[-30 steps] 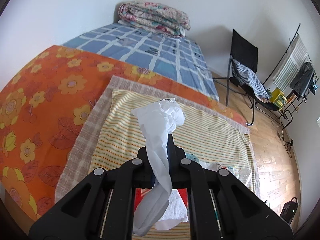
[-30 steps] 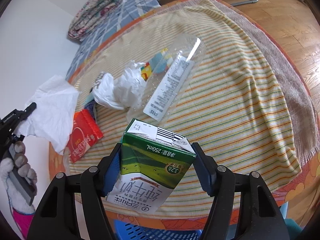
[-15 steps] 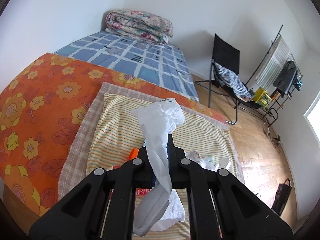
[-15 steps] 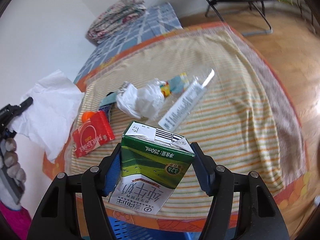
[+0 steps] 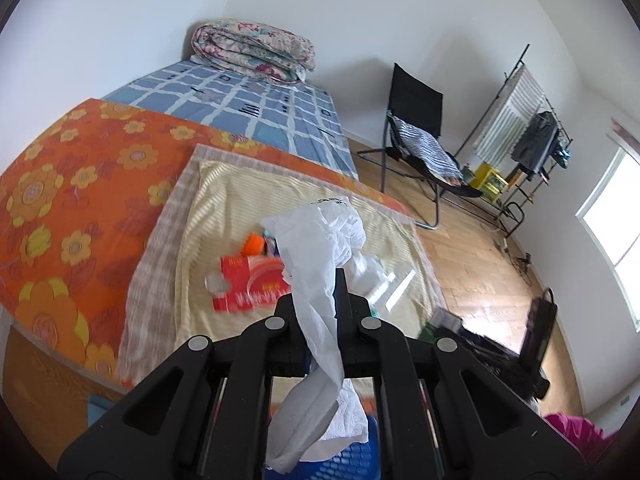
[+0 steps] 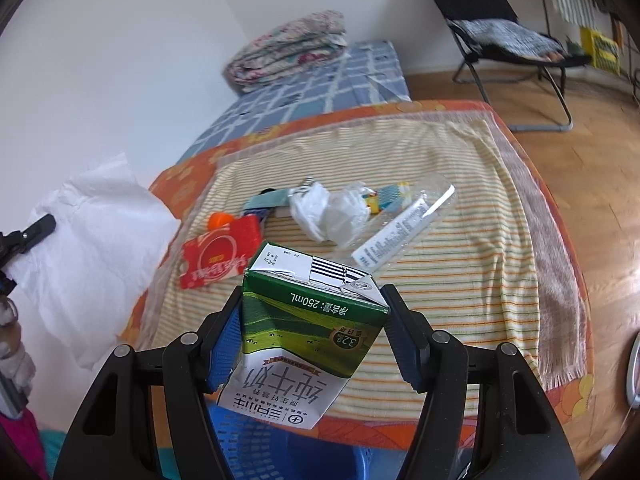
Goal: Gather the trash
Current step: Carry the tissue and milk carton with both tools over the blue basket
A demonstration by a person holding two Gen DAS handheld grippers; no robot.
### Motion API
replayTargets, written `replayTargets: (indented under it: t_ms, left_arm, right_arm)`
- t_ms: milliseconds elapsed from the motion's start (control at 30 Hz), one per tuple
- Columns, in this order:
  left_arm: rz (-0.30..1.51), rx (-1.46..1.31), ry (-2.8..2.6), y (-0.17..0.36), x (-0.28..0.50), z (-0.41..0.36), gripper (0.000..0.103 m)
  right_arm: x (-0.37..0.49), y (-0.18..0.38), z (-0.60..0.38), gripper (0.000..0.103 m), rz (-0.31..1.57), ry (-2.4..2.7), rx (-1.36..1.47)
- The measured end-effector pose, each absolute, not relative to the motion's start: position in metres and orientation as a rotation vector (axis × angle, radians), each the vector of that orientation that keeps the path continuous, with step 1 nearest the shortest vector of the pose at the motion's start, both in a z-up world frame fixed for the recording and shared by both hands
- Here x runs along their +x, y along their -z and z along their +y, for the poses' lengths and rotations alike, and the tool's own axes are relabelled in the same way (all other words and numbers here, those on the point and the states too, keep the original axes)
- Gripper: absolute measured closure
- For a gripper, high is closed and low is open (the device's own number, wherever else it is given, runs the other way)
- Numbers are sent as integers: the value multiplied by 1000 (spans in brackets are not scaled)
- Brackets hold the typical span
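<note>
While we've got both hands up over the near edge of the bed [image 5: 60, 184], each gripper has a piece of trash in it. The left gripper [image 5: 318, 296] has its fingers clenched tight on a white tissue [image 5: 320, 264], which sticks up past the tips and trails down over the blue basket [image 5: 352, 460] below. The right gripper [image 6: 314, 320] has its fingers clamped on a green-and-white milk carton [image 6: 308, 324], tilted, printing upside down, also above the basket.

The rest of the trash sits on the striped towel [image 6: 460, 280] spread over the orange floral sheet [image 5: 80, 160]. There's a red packet [image 6: 218, 256], an orange cap [image 6: 218, 220] right behind it, a crumpled white bag [image 6: 324, 216], and a clear bottle [image 6: 404, 220] lying on its side just beside the bag. Something teal and flat is behind the packet, maybe a wrapper; too blurry to call.

In the right view the tissue shows far left, well apart from the carton.
</note>
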State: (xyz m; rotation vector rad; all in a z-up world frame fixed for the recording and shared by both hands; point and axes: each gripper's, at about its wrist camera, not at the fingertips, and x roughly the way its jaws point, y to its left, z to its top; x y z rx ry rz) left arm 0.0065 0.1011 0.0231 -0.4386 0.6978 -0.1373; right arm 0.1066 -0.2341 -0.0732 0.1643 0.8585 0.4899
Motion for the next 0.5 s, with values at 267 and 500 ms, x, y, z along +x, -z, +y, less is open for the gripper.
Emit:
replayTargets:
  t_ms: [267, 500]
  left_arm:
    - [768, -386, 198, -22, -52, 72, 98]
    - [876, -371, 214, 0, -84, 59, 98]
  right_arm:
    - [73, 59, -228, 38, 771, -533, 85]
    - [59, 60, -234, 38, 750, -541, 50]
